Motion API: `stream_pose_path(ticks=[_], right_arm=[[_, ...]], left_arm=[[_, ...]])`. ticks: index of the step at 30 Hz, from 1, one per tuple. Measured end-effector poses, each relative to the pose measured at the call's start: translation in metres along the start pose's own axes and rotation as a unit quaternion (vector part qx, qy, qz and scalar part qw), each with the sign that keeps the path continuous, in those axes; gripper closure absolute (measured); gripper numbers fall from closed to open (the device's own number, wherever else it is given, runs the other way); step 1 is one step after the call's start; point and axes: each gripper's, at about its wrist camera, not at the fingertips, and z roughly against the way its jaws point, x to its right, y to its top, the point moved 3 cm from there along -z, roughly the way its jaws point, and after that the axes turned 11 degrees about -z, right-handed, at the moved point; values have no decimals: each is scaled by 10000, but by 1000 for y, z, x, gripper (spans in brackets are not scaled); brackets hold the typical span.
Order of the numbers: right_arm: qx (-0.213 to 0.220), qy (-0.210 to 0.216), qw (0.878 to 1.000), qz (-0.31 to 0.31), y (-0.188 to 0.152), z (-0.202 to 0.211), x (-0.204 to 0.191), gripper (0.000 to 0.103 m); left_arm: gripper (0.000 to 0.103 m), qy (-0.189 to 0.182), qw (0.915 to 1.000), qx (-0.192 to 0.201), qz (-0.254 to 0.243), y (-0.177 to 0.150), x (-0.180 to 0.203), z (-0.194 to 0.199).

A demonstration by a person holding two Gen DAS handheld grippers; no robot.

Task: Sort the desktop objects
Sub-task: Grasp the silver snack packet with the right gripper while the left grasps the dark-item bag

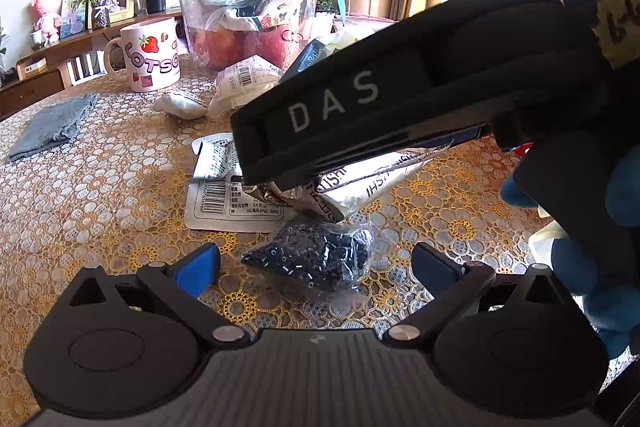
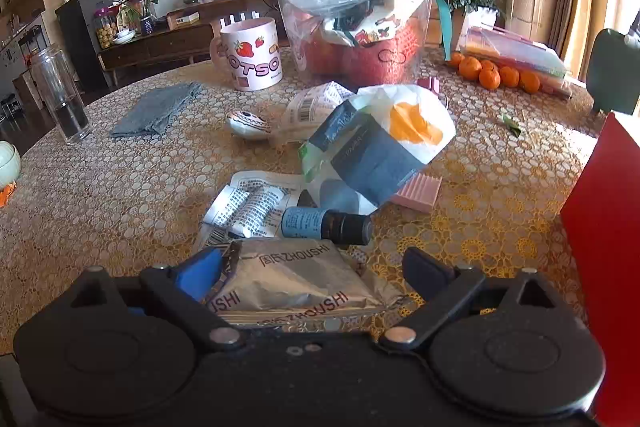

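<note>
In the left wrist view my left gripper [image 1: 316, 267] is open and low over the table. A small clear bag of black beads [image 1: 320, 259] lies between its fingers, and neither pad touches it. My right gripper's black body [image 1: 400, 87] crosses that view from the upper right, with its tip over a silver ZHOUSHI packet [image 1: 360, 187]. In the right wrist view my right gripper [image 2: 314, 273] is open, with the silver packet [image 2: 296, 283] lying flat between its fingers. Its blue left pad [image 2: 200, 273] is close to the packet's crumpled edge. A small blue-labelled bottle [image 2: 324, 223] lies just beyond.
White printed wrappers [image 2: 256, 207] lie under the bottle. Farther back are a dark blue carton on a white bag [image 2: 372, 151], a pink ridged block [image 2: 418, 191], a LOTSO mug [image 2: 250, 55], a grey cloth [image 2: 156, 111], a bag-covered clear tub [image 2: 360, 27] and tangerines [image 2: 492, 73]. A red box [image 2: 608, 227] stands at the right.
</note>
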Motion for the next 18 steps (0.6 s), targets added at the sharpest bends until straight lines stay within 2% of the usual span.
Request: stream_pose_path(ticks=[6,8,10,13,16,18], right_arm=[[-213,83,9993,-306,-2,-7,10,12],[-259,122,9990,-345,-3,-8,11,14],[-264,127,9989,-357,-4,-7,11,16],[-260,146,9990,-341,-4,-5,11,21],[-297,304,9985,-340,-3,-3,9,39],[-294,288,9987,-303,-3,-2,6,41]], left_arm=[[4,23,10000,44,-24,0,0,-1],[7,31,10000,56,-44,1,0,0],[16,83,9999,62,-101,1,2,0],[20,105,9999,68,-101,1,2,1],[24,143,9998,54,-125,2,3,1],[29,138,9998,41,-142,3,4,2]])
